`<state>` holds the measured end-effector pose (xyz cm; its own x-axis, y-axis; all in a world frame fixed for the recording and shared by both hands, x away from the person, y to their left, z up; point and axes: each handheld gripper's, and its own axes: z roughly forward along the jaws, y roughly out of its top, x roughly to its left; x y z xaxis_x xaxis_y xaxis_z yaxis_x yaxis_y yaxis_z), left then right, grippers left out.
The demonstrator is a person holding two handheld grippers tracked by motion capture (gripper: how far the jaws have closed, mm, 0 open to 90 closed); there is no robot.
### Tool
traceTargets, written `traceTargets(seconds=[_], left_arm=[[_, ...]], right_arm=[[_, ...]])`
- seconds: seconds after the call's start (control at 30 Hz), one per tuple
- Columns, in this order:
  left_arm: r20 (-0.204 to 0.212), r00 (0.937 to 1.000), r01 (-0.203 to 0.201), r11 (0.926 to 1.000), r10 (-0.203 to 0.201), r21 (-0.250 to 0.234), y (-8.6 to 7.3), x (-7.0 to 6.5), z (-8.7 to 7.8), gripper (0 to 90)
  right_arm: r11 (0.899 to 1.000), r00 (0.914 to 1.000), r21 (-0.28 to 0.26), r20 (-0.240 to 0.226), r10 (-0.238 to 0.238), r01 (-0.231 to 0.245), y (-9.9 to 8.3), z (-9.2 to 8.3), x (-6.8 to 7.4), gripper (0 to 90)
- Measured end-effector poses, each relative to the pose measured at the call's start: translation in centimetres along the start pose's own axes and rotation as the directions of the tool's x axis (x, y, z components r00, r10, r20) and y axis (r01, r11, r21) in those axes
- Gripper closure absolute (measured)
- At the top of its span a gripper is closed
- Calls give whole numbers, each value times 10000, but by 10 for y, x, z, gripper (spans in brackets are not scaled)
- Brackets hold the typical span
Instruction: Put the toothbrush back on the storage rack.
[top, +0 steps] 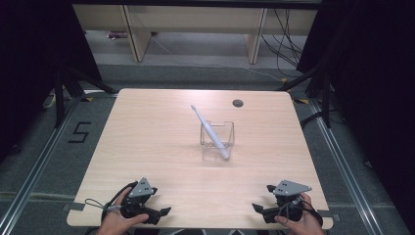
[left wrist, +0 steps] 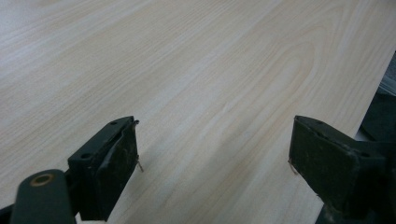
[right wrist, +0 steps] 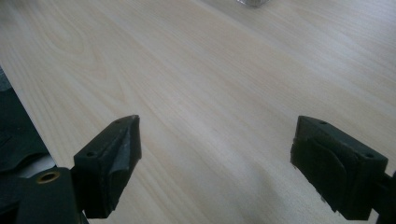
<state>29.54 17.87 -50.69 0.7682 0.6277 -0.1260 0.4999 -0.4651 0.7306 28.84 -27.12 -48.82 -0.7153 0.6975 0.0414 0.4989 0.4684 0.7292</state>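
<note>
A clear square plastic cup (top: 217, 134) stands near the middle of the light wooden table (top: 147, 147). A white toothbrush (top: 209, 130) leans in it, its head pointing up and to the far left. My left gripper (top: 157, 214) rests at the table's near left edge, held by a hand, jaws wide apart over bare wood (left wrist: 215, 144). My right gripper (top: 262, 211) rests at the near right edge, also open with nothing between its jaws (right wrist: 215, 154). Both are far from the cup.
A round cable hole (top: 238, 103) sits in the table's far right area. The cup's base (right wrist: 252, 2) peeks in at the top of the right gripper view. Black curtains, floor rails and cables surround the table.
</note>
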Motion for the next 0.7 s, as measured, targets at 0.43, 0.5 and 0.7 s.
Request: traceTargets(seconds=[0.43,0.5,0.7], left_arm=[[-19,10000,-36,10000,36,-1,0,0,0,149],[-16,10000,-28,10000,28,-7,0,0,0,149],[-19,10000,-83,9999,84,121,0,1,0,149]], right_arm=[[10000,9999,30,-108,20,-19,-1,1,-1,165],[10000,9999,18,-156,20,-19,-1,1,0,165],[10000,9999,-27,-117,23,-23,-1,1,1,165]])
